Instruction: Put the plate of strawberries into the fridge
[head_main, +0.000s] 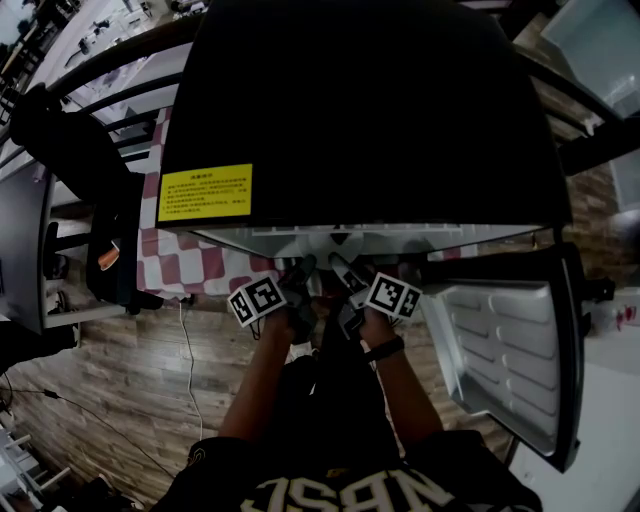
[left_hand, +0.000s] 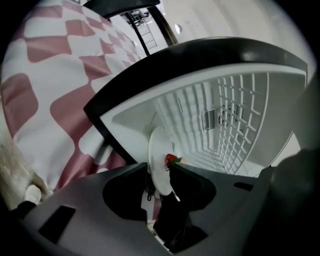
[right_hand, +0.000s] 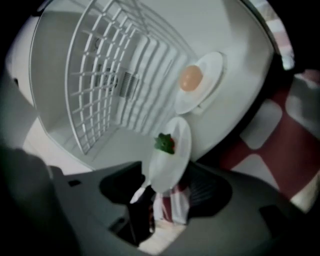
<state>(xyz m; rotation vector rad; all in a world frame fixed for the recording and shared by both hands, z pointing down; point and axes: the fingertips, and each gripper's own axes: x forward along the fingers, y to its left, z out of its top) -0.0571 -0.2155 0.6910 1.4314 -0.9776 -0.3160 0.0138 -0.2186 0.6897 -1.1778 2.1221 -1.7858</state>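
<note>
A small white plate (left_hand: 158, 155) carrying one red strawberry (left_hand: 171, 159) stands between the jaws of my left gripper (left_hand: 160, 169), just inside the white fridge compartment (left_hand: 190, 115). The right gripper view shows the same plate (right_hand: 172, 165), and the strawberry (right_hand: 164, 143) shows its green cap. My right gripper (right_hand: 167, 174) straddles the plate's near rim, and a gap shows beside the plate. Both grippers' jaws stand apart from the plate, so both are open. In the head view, both grippers (head_main: 322, 278) reach under the black fridge top (head_main: 360, 100).
A second white plate (right_hand: 209, 75) with a round orange thing (right_hand: 191, 78) sits deeper in the fridge. A white wire shelf (right_hand: 95, 75) spans the compartment. The fridge door (head_main: 505, 340) hangs open at right. A red-and-white checked cloth (head_main: 190, 262) lies to the left.
</note>
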